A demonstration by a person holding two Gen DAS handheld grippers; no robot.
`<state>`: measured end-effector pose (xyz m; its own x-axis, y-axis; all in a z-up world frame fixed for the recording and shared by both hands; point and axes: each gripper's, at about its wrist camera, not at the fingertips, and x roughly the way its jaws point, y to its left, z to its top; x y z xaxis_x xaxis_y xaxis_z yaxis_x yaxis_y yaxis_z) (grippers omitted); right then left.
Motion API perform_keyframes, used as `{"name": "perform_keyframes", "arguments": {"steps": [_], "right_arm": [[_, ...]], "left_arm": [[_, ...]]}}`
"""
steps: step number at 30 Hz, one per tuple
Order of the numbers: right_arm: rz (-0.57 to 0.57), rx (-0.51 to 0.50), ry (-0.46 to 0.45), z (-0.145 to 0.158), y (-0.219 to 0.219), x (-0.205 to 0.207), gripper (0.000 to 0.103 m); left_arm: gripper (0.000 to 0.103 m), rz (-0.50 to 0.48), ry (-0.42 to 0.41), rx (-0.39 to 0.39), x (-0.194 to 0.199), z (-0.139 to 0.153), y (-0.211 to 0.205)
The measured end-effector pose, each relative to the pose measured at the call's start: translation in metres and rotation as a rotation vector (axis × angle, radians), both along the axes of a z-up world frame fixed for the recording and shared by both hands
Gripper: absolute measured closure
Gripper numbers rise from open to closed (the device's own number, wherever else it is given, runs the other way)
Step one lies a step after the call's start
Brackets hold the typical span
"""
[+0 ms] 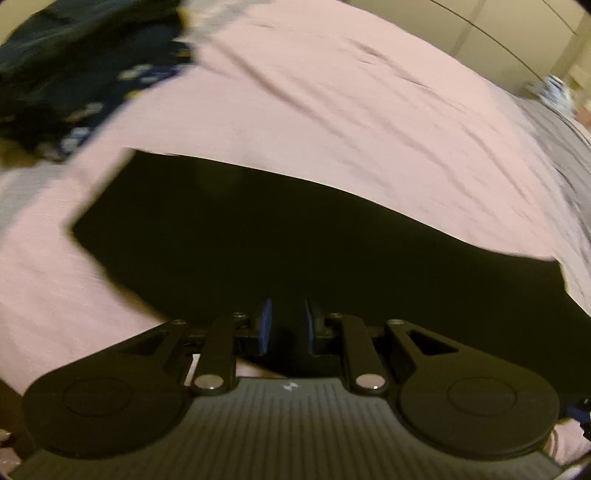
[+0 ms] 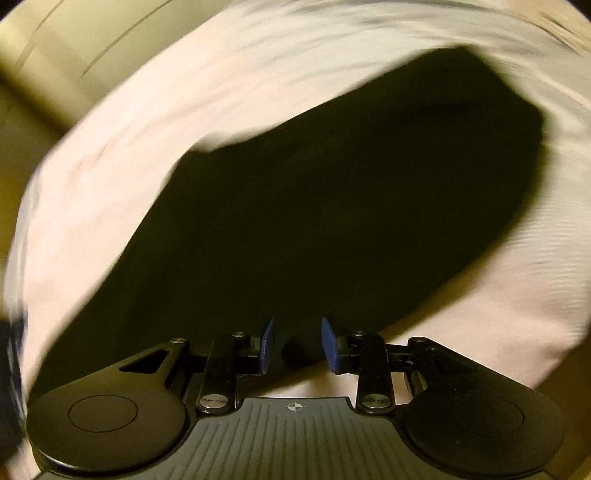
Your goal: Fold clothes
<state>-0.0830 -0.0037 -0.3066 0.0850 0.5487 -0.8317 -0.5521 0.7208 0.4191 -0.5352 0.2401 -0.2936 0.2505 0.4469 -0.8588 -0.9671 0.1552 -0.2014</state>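
Note:
A black garment (image 1: 295,236) lies spread on a pink bedsheet (image 1: 332,110), its straight far edge running from the left to the right. My left gripper (image 1: 287,326) sits at the garment's near edge, blue pads close together with black cloth pinched between them. In the right wrist view the same black garment (image 2: 332,206) stretches away to the upper right, blurred by motion. My right gripper (image 2: 298,345) holds a bunched bit of the near hem between its blue pads, which stand a little wider apart than the left ones.
A heap of dark navy patterned clothes (image 1: 77,74) lies at the far left of the bed. Beige cupboard fronts (image 1: 498,33) stand beyond the bed's far side. A small blue and white object (image 1: 554,92) is at the far right. The pink bedsheet (image 2: 122,155) surrounds the garment.

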Motion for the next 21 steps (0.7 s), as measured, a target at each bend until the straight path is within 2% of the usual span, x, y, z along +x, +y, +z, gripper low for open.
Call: {"name": "perform_keyframes", "arguments": {"steps": [3, 6, 9, 14, 15, 16, 19, 21], "right_arm": [[-0.175, 0.062, 0.038, -0.001, -0.044, 0.066, 0.071], [-0.276, 0.106, 0.066, -0.008, -0.076, 0.12, 0.069], [-0.302, 0.119, 0.087, -0.018, -0.088, 0.157, 0.065], [-0.307, 0.135, 0.097, -0.039, -0.089, 0.172, 0.065], [-0.293, 0.127, 0.089, -0.041, -0.085, 0.175, 0.084], [-0.278, 0.119, 0.082, -0.043, -0.082, 0.177, 0.091], [-0.226, 0.102, -0.003, -0.035, -0.082, 0.176, 0.097], [-0.226, 0.067, -0.038, -0.03, -0.079, 0.173, 0.097]], "left_arm": [[0.089, -0.025, -0.033, -0.009, 0.051, -0.004, -0.021], [0.089, -0.018, -0.052, -0.019, 0.086, -0.006, -0.038], [0.089, -0.003, -0.063, -0.035, 0.115, -0.009, -0.052], [0.089, 0.005, -0.038, -0.046, 0.136, -0.011, -0.066], [0.089, 0.004, -0.027, -0.047, 0.139, -0.012, -0.067], [0.089, 0.004, -0.016, -0.048, 0.141, -0.013, -0.069], [0.089, 0.001, -0.001, -0.04, 0.144, -0.016, -0.073], [0.089, -0.008, 0.036, -0.041, 0.144, -0.023, -0.075]]}}
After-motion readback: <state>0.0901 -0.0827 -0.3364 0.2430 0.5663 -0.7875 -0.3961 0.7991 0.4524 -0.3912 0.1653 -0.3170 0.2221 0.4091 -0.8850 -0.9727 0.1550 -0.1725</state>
